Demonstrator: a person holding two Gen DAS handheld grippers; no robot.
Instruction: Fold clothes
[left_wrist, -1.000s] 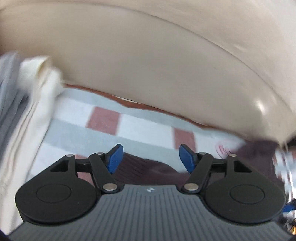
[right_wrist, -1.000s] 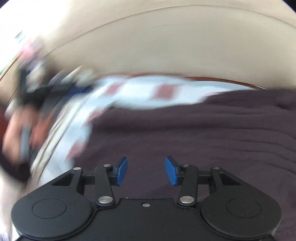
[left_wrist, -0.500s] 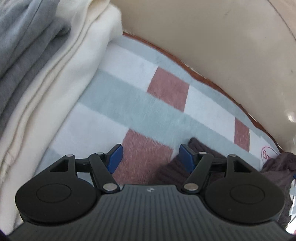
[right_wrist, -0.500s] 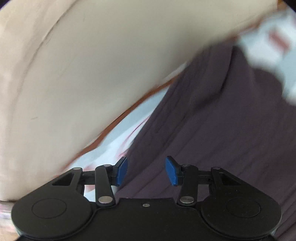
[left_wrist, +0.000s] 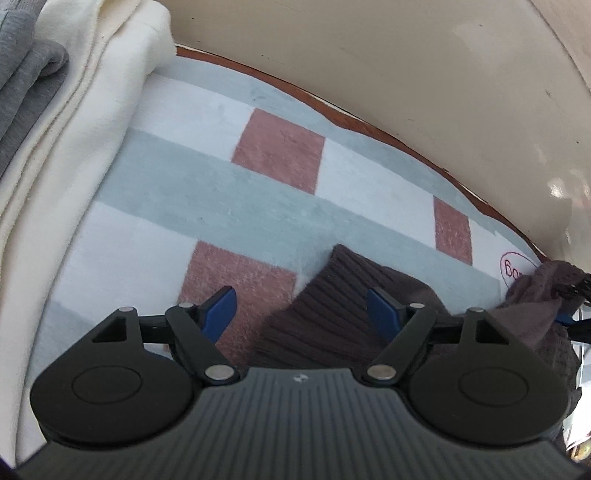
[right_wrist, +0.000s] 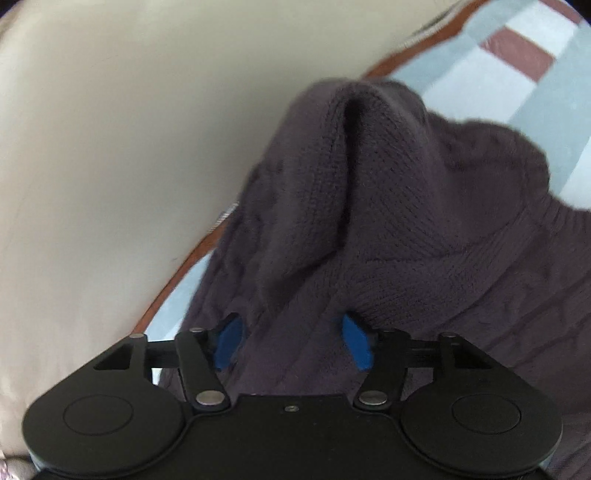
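Left hand-held gripper (left_wrist: 301, 306) opening over ribbed cuff; right hand-held gripper (right_wrist: 293, 341) opening over bunched dark-brown knit sweater (right_wrist: 406, 206).

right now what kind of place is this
Probably a home, maybe a bed or couch: a checked blanket covers the surface, folded clothes are stacked on it, and a dark sweater lies by a cream padded back.

You work in home setting: checked blanket (left_wrist: 229, 192) covers surface, folded cream (left_wrist: 92, 122) and grey garments (left_wrist: 26, 74) stacked beside it, dark knit sweater (right_wrist: 406, 206) spread there, beige floor (left_wrist: 406, 66) beyond.
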